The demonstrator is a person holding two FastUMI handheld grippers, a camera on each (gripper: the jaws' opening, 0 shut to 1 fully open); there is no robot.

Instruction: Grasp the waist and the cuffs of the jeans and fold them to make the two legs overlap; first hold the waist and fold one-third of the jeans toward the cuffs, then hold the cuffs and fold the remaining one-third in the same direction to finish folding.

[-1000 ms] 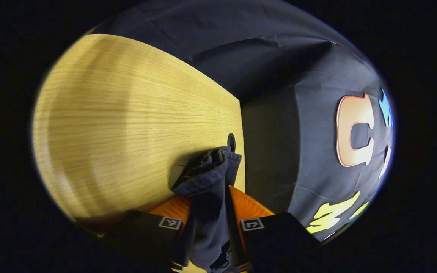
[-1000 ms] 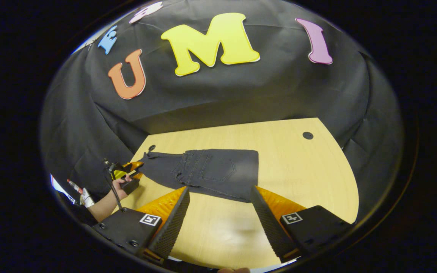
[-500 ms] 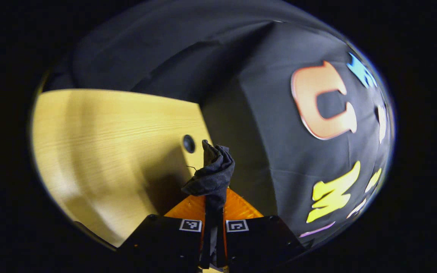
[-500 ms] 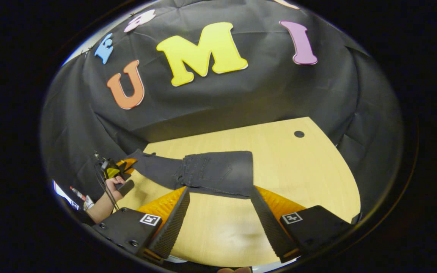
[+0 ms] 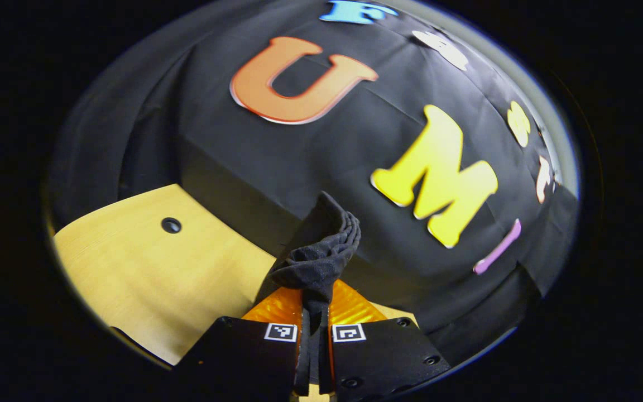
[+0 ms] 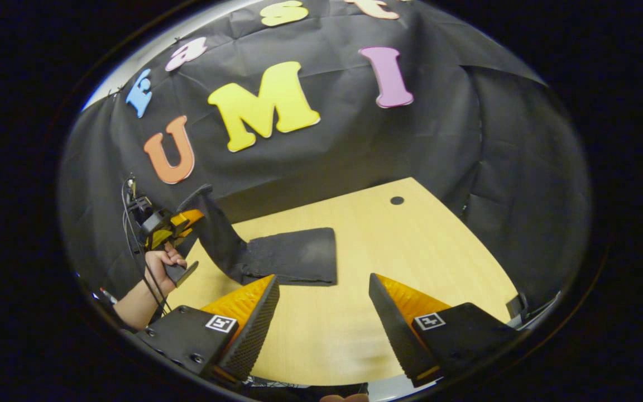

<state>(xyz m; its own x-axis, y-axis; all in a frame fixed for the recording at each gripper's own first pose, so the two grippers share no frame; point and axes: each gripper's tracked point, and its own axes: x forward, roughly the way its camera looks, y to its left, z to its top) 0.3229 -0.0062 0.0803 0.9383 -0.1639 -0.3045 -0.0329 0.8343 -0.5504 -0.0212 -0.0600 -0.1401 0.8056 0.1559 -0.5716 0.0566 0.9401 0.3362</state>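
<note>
Left gripper [image 5: 315,312]: closed tight, both fingers pressing on a bunched end of the jeans [image 5: 318,254]; the dark cloth bulges out in folds just past the fingertips. In the right gripper view this same gripper [image 6: 179,223] sits raised above the left end of the surface, held by a hand [image 6: 159,265].

Right gripper [image 6: 324,312]: wide open, the fingers well apart with bare wood between them; it holds nothing and touches nothing, hovering over the near part of the surface [image 6: 411,262].

Jeans: in the right gripper view the jeans [image 6: 293,262] lie mostly flat as a dark, folded rectangle on the left half of the surface. One end rises steeply from that flat part up to the left gripper, clear of the wood.

Surface: light wood grain, with a small dark round hole [image 6: 397,200] near the far edge, well apart from the jeans. The left gripper view shows a hole [image 5: 171,225] too, on the wood to the left of the gripped cloth.

Hard to make out: I cannot tell whether the pinched end is cuffs or waist, since it is crumpled. The layers within the flat part cannot be counted. The arm behind the hand is cut off at the lower left edge.
</note>
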